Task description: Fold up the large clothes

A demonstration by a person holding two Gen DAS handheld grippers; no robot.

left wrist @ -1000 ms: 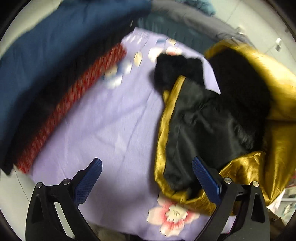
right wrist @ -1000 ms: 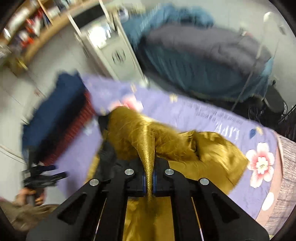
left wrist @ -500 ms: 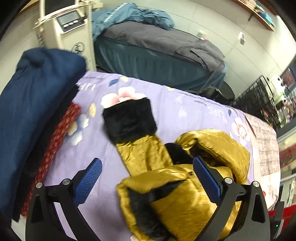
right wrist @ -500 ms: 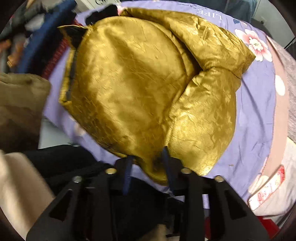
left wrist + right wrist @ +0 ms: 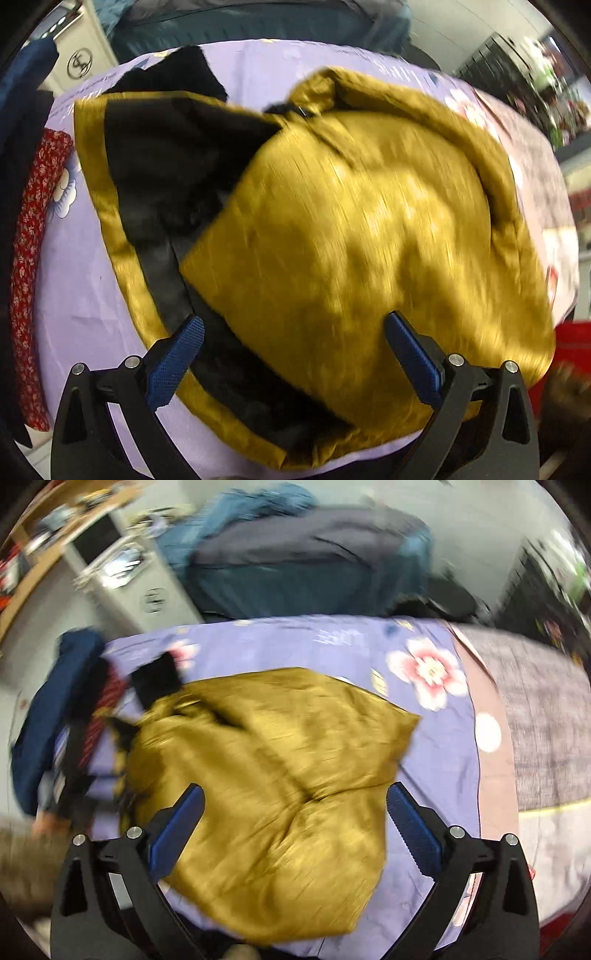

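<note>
A shiny gold jacket (image 5: 369,229) with black lining (image 5: 173,173) lies bunched on the lilac flowered sheet (image 5: 85,295). Its black fur cuff (image 5: 181,70) sticks out at the far left. My left gripper (image 5: 293,332) hangs open just above the jacket's near edge, nothing between its blue pads (image 5: 177,356). In the right wrist view the same gold jacket (image 5: 280,768) spreads below my right gripper (image 5: 295,805). Its jaws are opening wide and the pads (image 5: 415,830) touch nothing. Both views are motion-blurred.
A stack of navy and red-patterned clothes (image 5: 29,229) lies along the sheet's left side, also seen as the navy pile (image 5: 48,709). Behind the table stand a dark couch with blue and grey covers (image 5: 303,568) and a white appliance (image 5: 125,576). A grey blanket (image 5: 546,716) covers the right.
My right gripper let go of the gold fabric and opened wide. The jacket dropped and now lies flatter on the sheet. Both grippers swung down over it.
</note>
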